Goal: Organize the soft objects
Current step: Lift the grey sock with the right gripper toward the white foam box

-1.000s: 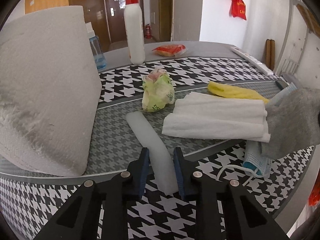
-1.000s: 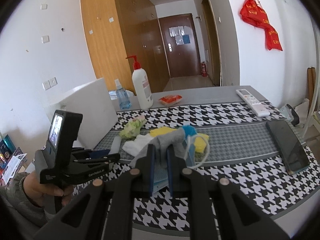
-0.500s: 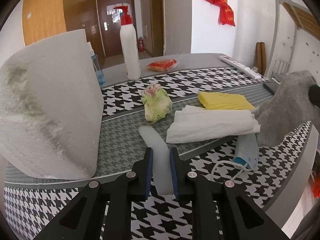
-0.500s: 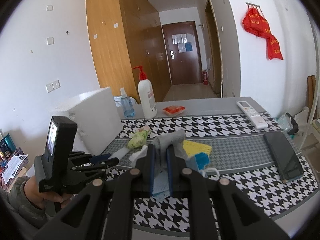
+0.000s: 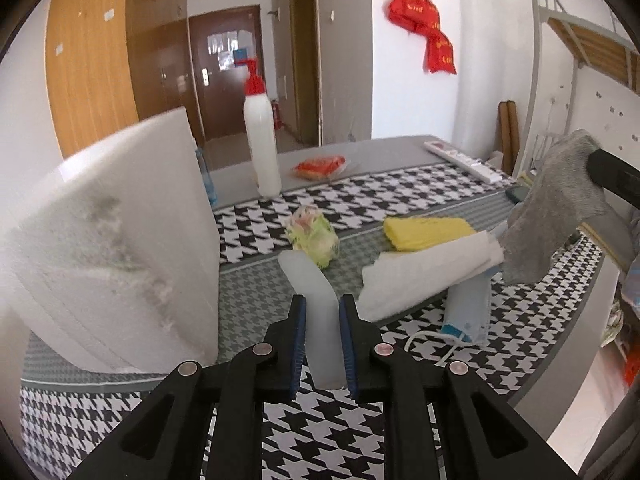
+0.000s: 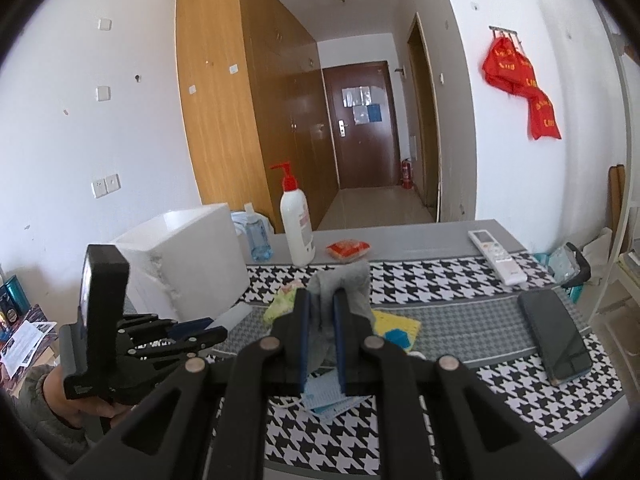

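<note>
— Two tongs, both loaded. My left tongs [image 5: 322,344] are pinching a pale translucent foam strip [image 5: 310,280], pads pressed on both sides, its far end angled out over the tabletop [image 5: 256,304].

— And the right?

— My right tongs [image 6: 320,338] are clamped on a grey sock [image 6: 344,284], lifted off the cloth. In the left view the sock [image 5: 556,208] hangs at the right edge, touching the end of a folded white towel [image 5: 424,276].

— What's below?

— Just under the towel, a blue face mask [image 5: 468,312]. Behind it a yellow cloth [image 5: 428,230] lies flat, and to its left a crumpled green bag [image 5: 314,236]. Left of all that stands a big white foam box [image 5: 116,248].

— Further back?

— A pump bottle [image 5: 262,140], a red snack packet [image 5: 320,166], and a remote [image 6: 496,256] beside a dark phone [image 6: 556,336].
</note>
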